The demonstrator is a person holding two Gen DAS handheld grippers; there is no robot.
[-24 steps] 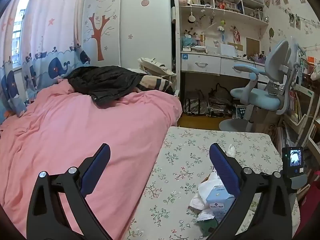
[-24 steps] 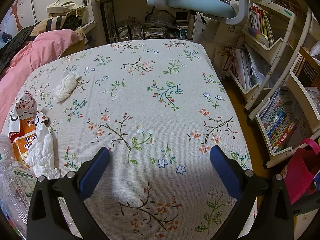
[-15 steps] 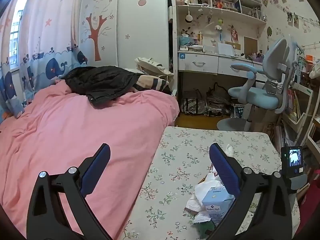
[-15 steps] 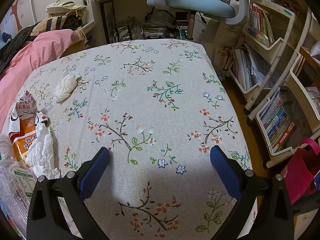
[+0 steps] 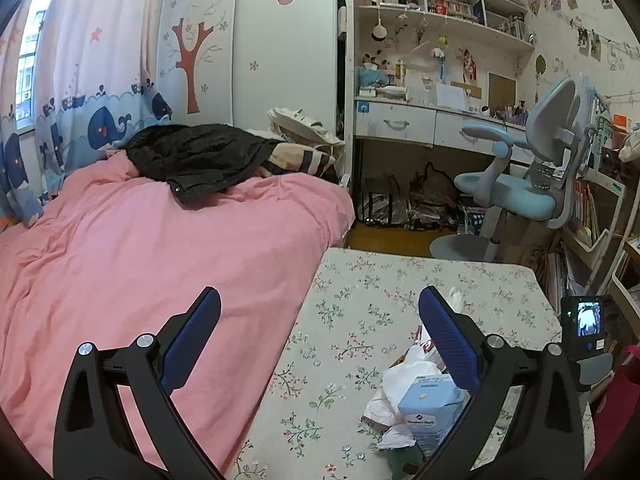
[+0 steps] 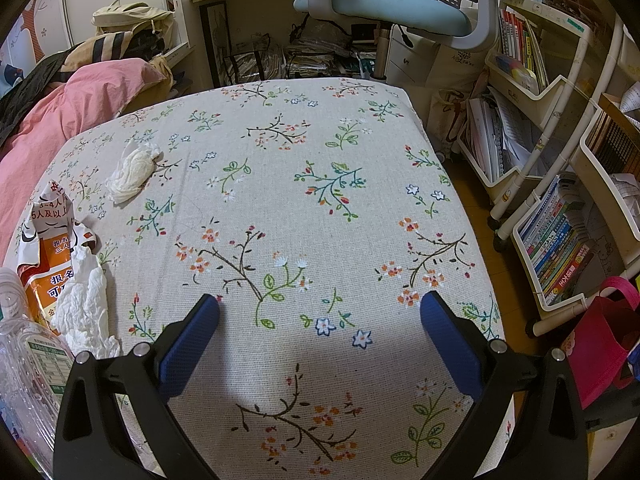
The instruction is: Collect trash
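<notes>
Right, my left gripper has its blue-padded jaws spread as wide as they go, nothing between them, hanging over the seam where the pink bedspread meets the floral-print tablecloth. My right gripper is just as wide open and empty, tilted down at a bare stretch of that same cloth.

Trash now. Just beside my left gripper's right finger sits a pale blue tissue box on crumpled white paper, all of it low on the cloth. From the right wrist camera, a crumpled white tissue lies off to the left of my fingers, touching a torn orange-and-white printed wrapper. A clear plastic bottle with a label sits at the left edge, partly cut off. Farther up the cloth, well apart from those, a second balled white tissue lies by itself.

Beyond the table stands a light blue swivel chair, a white desk with drawers behind it, a black jacket heaped on the bed, white book racks to the right, and a red fabric bag on the floor.
</notes>
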